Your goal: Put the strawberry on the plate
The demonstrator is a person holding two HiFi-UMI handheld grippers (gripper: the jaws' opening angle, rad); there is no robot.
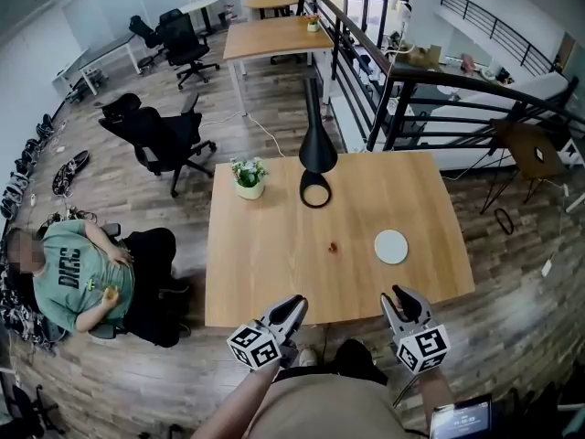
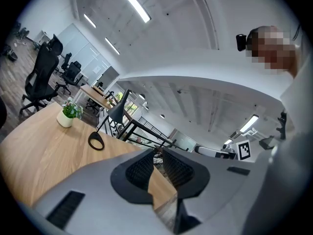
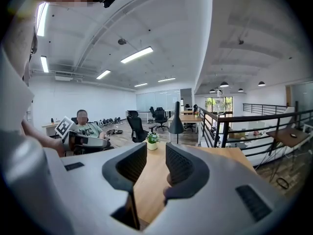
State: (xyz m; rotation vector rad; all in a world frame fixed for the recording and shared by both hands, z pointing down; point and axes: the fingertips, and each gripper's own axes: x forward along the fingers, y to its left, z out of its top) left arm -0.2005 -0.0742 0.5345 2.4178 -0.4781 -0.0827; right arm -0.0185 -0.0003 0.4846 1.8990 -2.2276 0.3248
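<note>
The left gripper (image 1: 292,309) and the right gripper (image 1: 403,302) are held side by side low in front of the person's torso, well apart from each other, both pointing forward and a little inward. Each marker cube sits behind its jaws, toward the body (the left cube (image 1: 254,346), the right cube (image 1: 422,347)). Both pairs of jaws stand a narrow gap apart, with nothing between them.

Head view overlooks the table (image 1: 274,263); gripper views skim it.
</note>
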